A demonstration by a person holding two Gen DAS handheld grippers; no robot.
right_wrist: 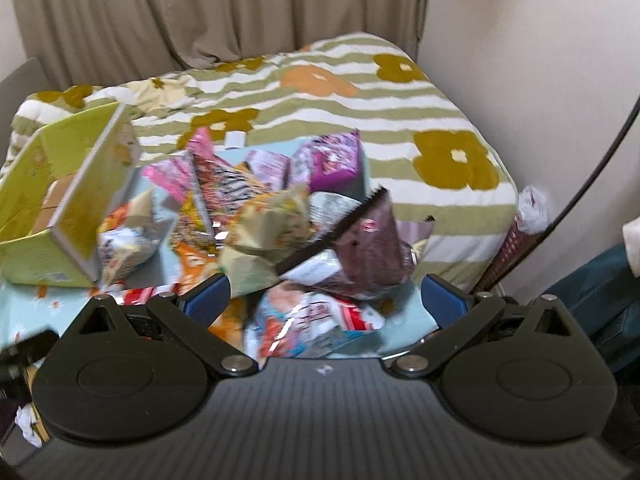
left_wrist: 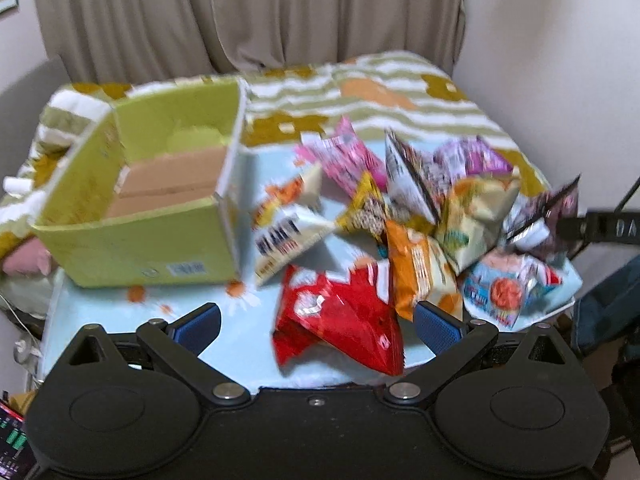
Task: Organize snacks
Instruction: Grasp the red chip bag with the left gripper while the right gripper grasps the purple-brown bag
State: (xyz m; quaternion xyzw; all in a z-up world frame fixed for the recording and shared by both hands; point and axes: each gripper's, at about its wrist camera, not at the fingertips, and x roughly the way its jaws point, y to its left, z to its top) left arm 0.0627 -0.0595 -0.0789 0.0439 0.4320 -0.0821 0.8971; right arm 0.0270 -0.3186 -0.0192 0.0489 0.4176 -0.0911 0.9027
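A heap of several snack packets lies on a light blue cloth point(left_wrist: 100, 312). A red packet point(left_wrist: 340, 320) lies nearest, between the fingers of my open left gripper point(left_wrist: 318, 326), which hovers just before it. Behind it are an orange packet point(left_wrist: 420, 276), a white packet point(left_wrist: 280, 240) and a pink one point(left_wrist: 344, 156). A green cardboard box point(left_wrist: 140, 248) stands open at the left, holding nothing I can see. My right gripper point(right_wrist: 326, 300) is open over a pale blue packet point(right_wrist: 312, 320), with a brown packet point(right_wrist: 368, 252) just beyond. The green box point(right_wrist: 48, 264) shows at the left.
A striped flowered blanket point(left_wrist: 380, 96) covers the bed behind the pile, also seen as the blanket point(right_wrist: 440, 112) in the right wrist view. Beige curtains point(left_wrist: 240, 12) hang at the back and a white wall point(right_wrist: 540, 80) closes the right side. A black cable point(right_wrist: 592, 172) runs down the right.
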